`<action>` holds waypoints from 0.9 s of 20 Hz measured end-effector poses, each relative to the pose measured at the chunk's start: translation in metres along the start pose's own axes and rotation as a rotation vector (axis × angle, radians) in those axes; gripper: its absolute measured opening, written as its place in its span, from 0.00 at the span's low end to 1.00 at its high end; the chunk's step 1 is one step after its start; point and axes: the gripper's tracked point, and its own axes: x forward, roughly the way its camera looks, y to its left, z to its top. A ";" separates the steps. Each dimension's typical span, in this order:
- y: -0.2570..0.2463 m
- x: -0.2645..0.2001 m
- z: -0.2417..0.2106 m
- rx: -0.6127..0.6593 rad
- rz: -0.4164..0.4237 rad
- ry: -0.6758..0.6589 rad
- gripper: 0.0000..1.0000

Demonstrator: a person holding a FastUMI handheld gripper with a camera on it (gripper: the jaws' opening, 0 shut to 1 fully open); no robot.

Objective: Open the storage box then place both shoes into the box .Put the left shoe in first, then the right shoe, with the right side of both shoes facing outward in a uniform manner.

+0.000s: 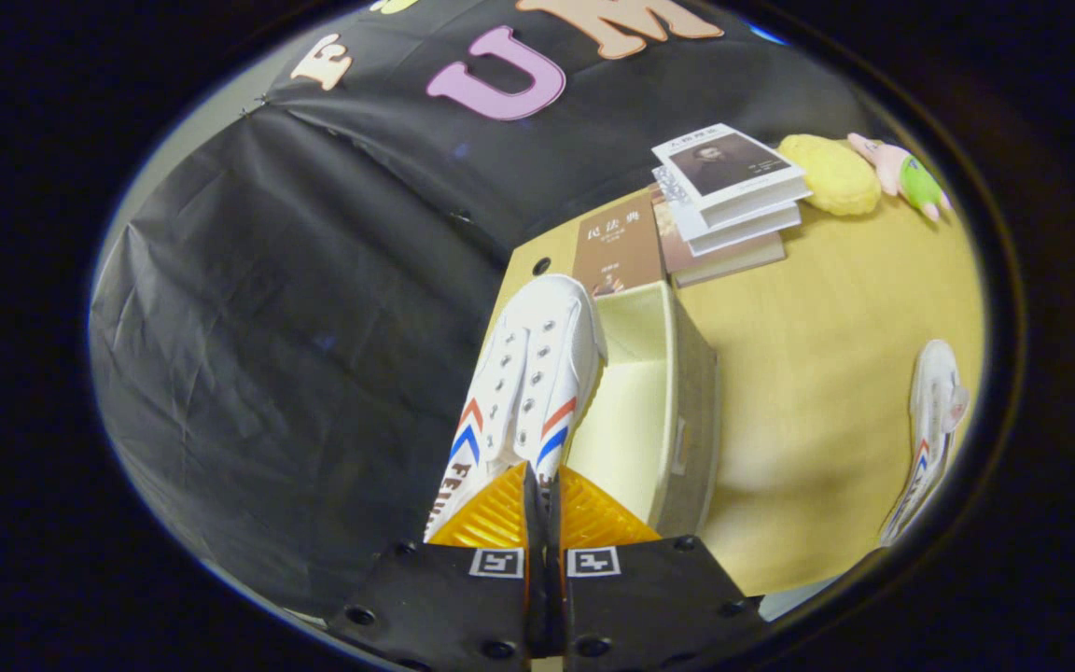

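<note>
**Shoe held over the open box**

Between the fingers of the tool (pixel 544 509), closed on its heel end, a white shoe (pixel 526 383) stretches ahead, toe pointing away. It hangs at the near wall of the open box (pixel 687 392), which sits on the counter (pixel 817 373). Well apart to the right lies the second shoe (pixel 929 429). Beyond the box are books (pixel 729 191) and plush toys (pixel 859 173).
</note>
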 end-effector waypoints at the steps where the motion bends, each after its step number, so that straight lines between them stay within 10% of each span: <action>1: 0.000 0.007 -0.003 -0.005 -0.012 0.007 0.03; 18: -0.027 0.113 -0.053 -0.041 -0.266 0.163 0.03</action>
